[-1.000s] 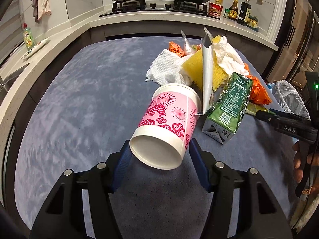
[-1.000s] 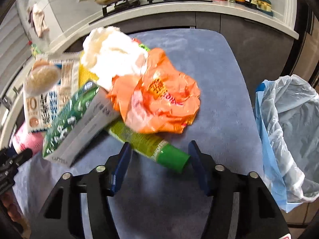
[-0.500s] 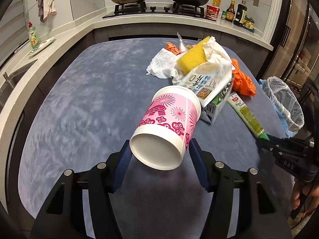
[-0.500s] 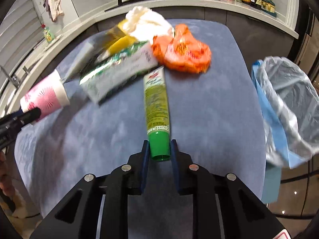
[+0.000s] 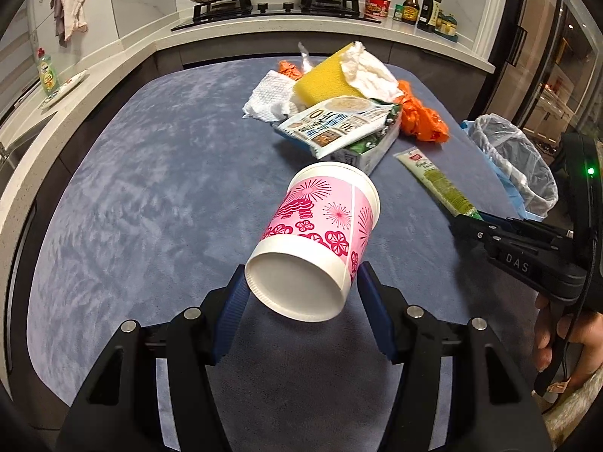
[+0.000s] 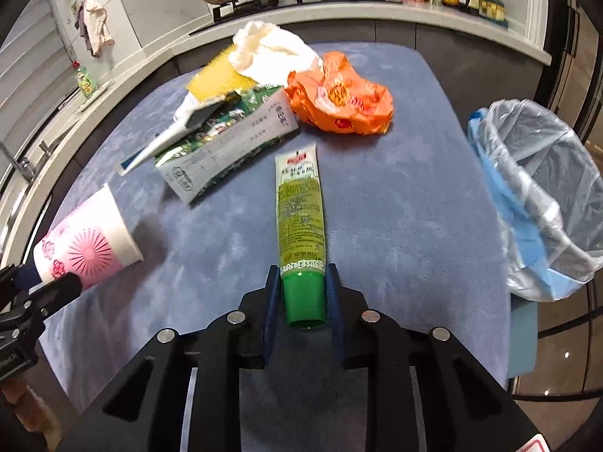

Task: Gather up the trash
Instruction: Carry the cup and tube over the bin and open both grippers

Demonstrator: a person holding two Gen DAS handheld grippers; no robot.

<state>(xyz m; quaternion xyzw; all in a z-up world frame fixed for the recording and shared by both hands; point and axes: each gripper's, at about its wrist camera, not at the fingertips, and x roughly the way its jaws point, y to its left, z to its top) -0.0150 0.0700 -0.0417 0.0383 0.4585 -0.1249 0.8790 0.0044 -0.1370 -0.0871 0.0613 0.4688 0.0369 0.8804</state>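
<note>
A pink and white paper cup (image 5: 320, 233) is held tilted above the blue-grey tabletop (image 5: 150, 188), bottom toward the camera, with my left gripper (image 5: 301, 275) shut on its base. It also shows at the left of the right wrist view as the cup (image 6: 86, 241). A green tube (image 6: 299, 203) lies on the table, pointing away from me. My right gripper (image 6: 302, 275) has its pads on the tube's green cap; its jaws are opening slightly, with the cap still between them. The left wrist view shows the tube (image 5: 437, 180) and the right gripper (image 5: 463, 222) at the right.
A trash pile sits at the far middle: orange bag (image 6: 339, 101), green carton (image 6: 226, 147), yellow sponge (image 5: 324, 83), white paper (image 6: 271, 49), snack packet (image 5: 335, 124). A lined bin (image 6: 546, 196) stands off the table's right edge. A counter with a stove runs behind.
The right gripper shut on the tube's green cap and drew the tube out of the pile toward me. The left gripper carried the cup back from the pile. The snack packet fell flat onto the carton.
</note>
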